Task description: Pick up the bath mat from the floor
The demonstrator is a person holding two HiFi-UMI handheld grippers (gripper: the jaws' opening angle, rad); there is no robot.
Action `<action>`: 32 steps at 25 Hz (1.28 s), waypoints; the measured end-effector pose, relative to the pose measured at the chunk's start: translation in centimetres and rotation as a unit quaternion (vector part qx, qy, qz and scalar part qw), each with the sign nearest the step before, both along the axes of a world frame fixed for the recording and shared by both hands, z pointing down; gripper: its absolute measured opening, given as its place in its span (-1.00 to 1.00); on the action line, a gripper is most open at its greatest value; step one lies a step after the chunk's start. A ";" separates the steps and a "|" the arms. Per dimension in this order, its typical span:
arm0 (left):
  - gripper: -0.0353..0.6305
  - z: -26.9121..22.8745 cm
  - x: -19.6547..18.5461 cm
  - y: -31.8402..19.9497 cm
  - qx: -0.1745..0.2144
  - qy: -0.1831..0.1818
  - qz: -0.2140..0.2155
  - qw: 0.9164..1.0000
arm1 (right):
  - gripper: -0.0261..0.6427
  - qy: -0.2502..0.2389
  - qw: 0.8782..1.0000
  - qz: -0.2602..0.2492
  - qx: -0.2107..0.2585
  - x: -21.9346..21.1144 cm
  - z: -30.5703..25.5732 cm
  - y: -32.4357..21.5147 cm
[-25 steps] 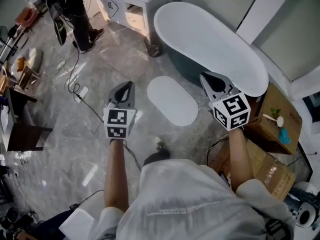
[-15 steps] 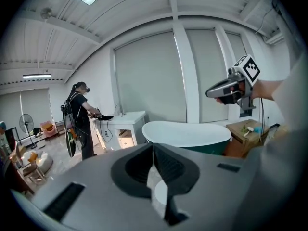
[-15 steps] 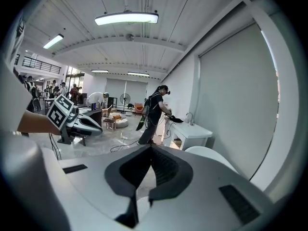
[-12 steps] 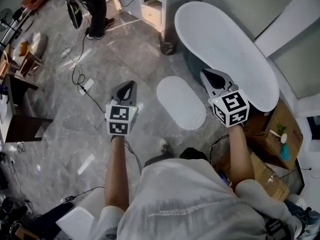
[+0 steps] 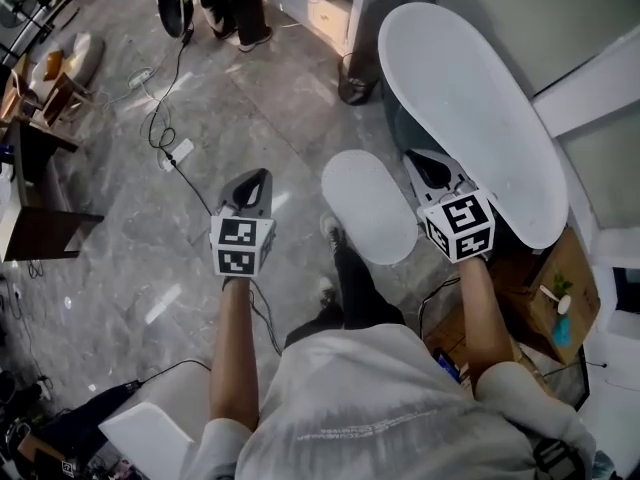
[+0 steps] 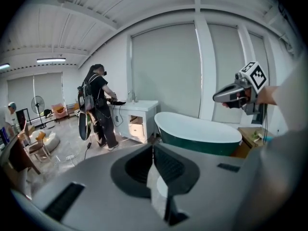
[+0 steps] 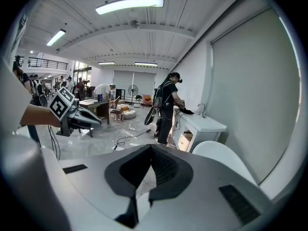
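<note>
Head view: the white oval bath mat (image 5: 369, 206) lies on the grey marble floor (image 5: 120, 258) beside the white bathtub (image 5: 470, 118). It is now nearer, between the left claw (image 5: 257, 175) and the right claw (image 5: 417, 158), so the approach is under way.
Left gripper view: jaws together, empty.
Right gripper view: jaws together, empty.

You hold your left gripper (image 5: 252, 183) and right gripper (image 5: 428, 163) above the grey floor (image 5: 120, 258), either side of the white oval bath mat (image 5: 368, 206) lying beside the bathtub (image 5: 470, 108).
</note>
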State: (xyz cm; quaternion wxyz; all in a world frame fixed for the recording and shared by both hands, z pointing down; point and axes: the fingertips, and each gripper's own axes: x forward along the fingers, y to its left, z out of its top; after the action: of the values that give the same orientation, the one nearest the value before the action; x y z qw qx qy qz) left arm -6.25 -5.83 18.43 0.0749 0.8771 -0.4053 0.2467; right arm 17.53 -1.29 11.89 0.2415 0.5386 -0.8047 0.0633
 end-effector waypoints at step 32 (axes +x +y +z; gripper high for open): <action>-0.83 51.0 0.3 -19.8 -0.145 -0.003 -0.033 0.989 | -0.88 -0.078 0.977 0.007 -0.199 -3.6 56.4 -23.1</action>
State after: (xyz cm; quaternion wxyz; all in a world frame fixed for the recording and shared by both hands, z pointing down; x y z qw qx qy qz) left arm -5.93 -25.68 69.45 0.2084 0.8425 -0.3937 0.3029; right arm 13.88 -24.39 68.34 0.2798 0.4783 -0.7887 0.2662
